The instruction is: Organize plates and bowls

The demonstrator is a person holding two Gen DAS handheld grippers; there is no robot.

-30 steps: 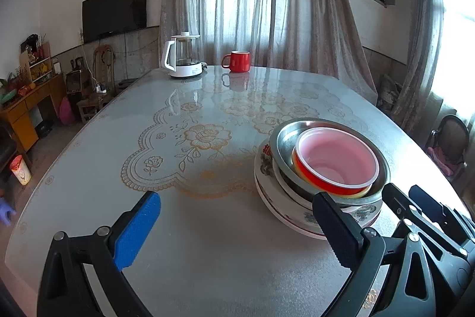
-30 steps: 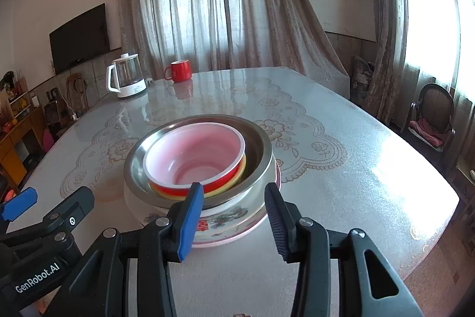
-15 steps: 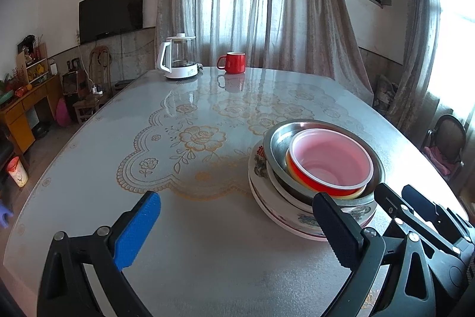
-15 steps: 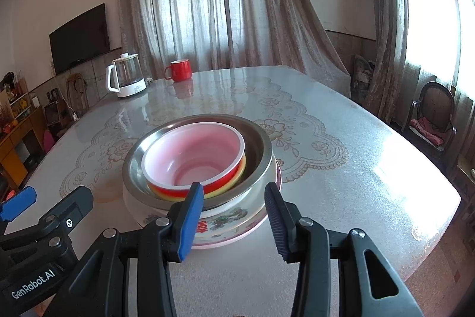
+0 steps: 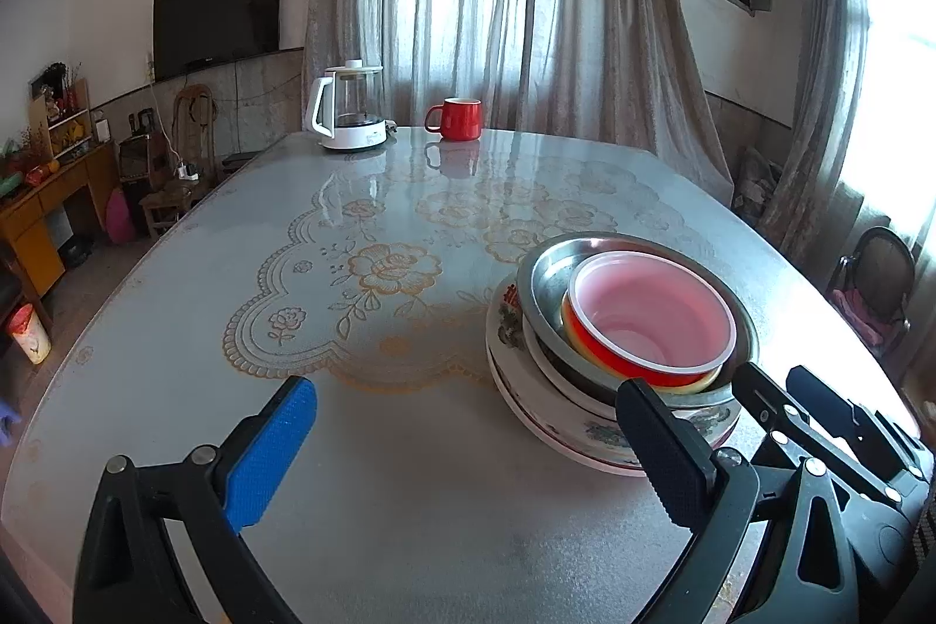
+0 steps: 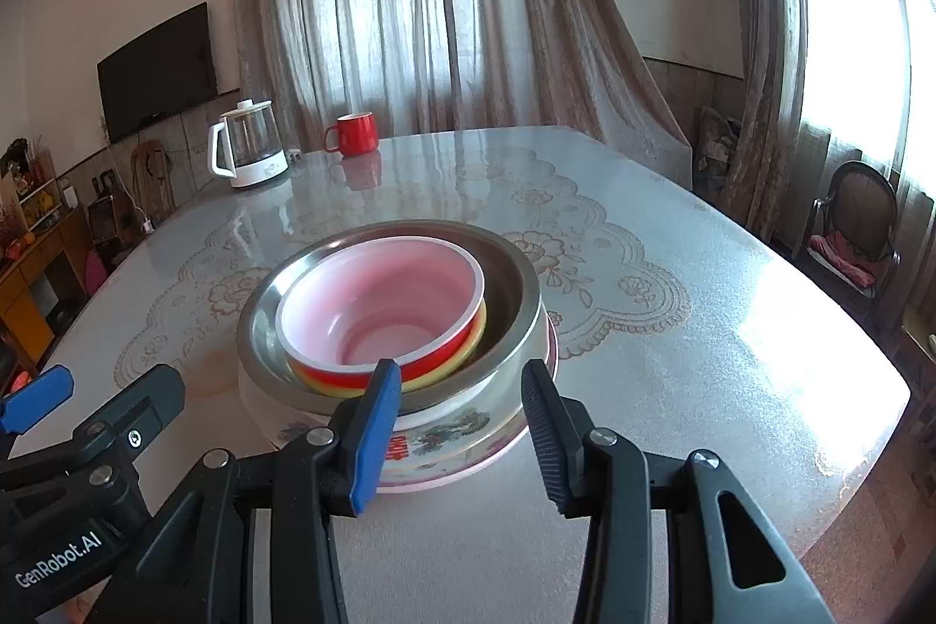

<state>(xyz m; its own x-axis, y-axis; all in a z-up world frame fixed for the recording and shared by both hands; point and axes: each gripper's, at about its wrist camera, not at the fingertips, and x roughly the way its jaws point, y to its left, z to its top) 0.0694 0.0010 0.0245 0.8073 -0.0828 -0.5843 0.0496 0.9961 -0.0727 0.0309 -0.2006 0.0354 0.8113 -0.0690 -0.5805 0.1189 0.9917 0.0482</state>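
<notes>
Both grippers hung empty: right gripper (image 6: 462,428) half open just before the nested stack, left gripper (image 5: 468,448) wide beside it. On the bench (image 6: 702,331) the red plastic bowl (image 6: 380,314) sat tilted in the steel bowl (image 6: 515,285); a careless nudge could have slid everything.

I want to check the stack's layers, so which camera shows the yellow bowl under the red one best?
The right wrist view: the yellow bowl shows as a long rim band beneath the red bowl. In the left wrist view only a short yellow sliver peeks out.
</notes>
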